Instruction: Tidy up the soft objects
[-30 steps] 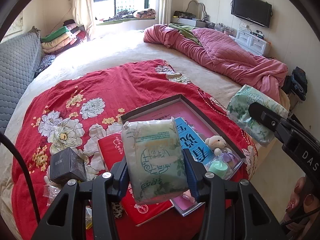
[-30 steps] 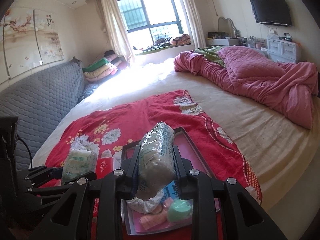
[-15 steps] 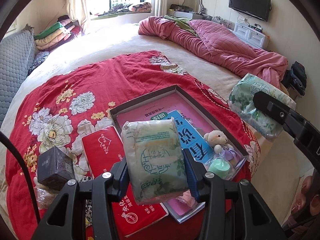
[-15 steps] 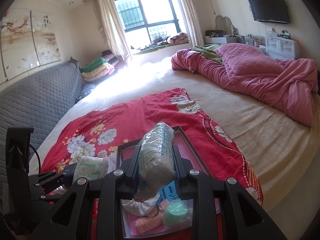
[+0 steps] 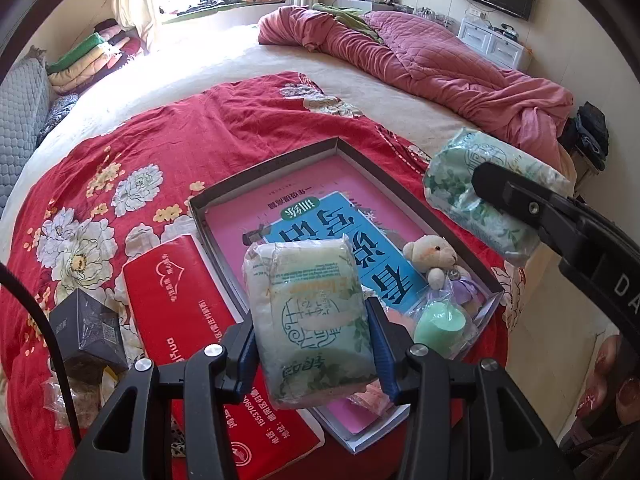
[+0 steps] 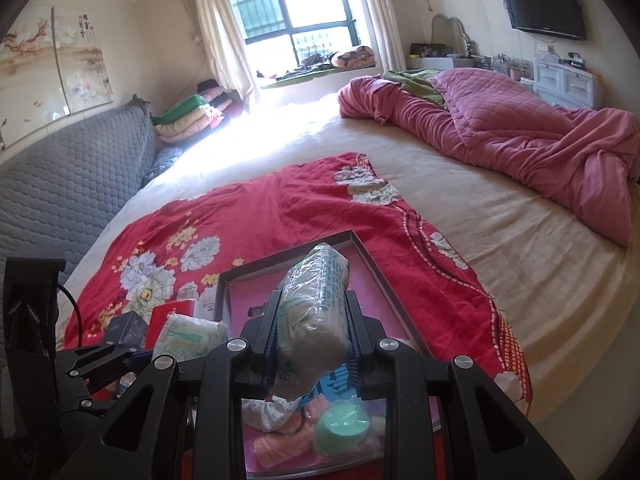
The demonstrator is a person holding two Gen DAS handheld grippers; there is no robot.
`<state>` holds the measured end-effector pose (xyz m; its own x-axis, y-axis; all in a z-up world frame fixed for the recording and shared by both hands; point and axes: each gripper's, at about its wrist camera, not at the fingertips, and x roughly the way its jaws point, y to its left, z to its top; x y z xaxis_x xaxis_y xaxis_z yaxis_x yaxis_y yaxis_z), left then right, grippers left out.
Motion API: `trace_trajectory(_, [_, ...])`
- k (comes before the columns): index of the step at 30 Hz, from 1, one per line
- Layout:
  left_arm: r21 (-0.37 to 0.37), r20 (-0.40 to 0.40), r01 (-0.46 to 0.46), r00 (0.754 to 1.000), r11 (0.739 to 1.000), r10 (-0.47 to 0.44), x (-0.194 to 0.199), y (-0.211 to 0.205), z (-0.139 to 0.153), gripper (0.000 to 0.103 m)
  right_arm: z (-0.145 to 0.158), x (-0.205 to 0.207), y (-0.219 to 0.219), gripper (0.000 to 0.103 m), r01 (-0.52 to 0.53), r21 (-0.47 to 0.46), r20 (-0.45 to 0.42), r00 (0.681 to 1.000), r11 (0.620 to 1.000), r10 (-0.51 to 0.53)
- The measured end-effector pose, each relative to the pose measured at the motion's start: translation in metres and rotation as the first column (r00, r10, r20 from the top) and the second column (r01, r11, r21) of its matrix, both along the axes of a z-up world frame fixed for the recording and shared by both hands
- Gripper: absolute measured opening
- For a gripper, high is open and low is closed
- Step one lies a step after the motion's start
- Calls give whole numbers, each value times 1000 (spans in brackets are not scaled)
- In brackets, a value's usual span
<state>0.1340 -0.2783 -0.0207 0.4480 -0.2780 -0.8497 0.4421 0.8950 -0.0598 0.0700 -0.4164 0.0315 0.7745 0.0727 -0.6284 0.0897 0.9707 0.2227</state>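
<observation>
Two grippers, each clamped on a soft tissue pack. Left gripper (image 5: 312, 344): blue pads pressed against both long sides of a pale green tissue pack (image 5: 308, 320), held flat-face up, above the near left corner of a shallow dark-rimmed tray (image 5: 264, 172). Right gripper (image 6: 310, 344): fingers squeezed onto a second tissue pack (image 6: 316, 304), held on edge, narrow end toward the camera, plastic wrap creased at the pinch. In the left wrist view that second pack (image 5: 480, 200) hangs off the tray's right rim, over the bed edge.

Tray sits on a red floral blanket (image 5: 180, 140). Inside it: a pink book with a blue book (image 5: 332, 240) lying on top, a small cream teddy bear (image 5: 432, 254) against the right wall, a mint-green round sponge (image 5: 440, 320) in a clear bag at the near right corner.

Left of the tray, touching its rim: a red soft tissue packet (image 5: 192, 320). Further left: a small black box (image 5: 86, 332), with crumpled clear wrappers beside it.

Beyond the blanket: cream bedsheet, a bunched pink quilt (image 6: 500, 136) at the far right, grey quilted headboard (image 6: 60, 184) along the left, folded blankets stacked by the window.
</observation>
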Motion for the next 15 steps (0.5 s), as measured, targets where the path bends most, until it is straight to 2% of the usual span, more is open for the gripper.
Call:
trace_trajectory(9, [43, -38, 28, 999, 999, -26, 3, -7, -21, 48, -25, 14, -5, 29, -4, -12, -50, 999, 1000, 4])
trace_trajectory(15, [45, -65, 38, 997, 998, -36, 5, -13, -29, 48, -40, 18, -8, 29, -15, -11, -84, 996, 1000, 14])
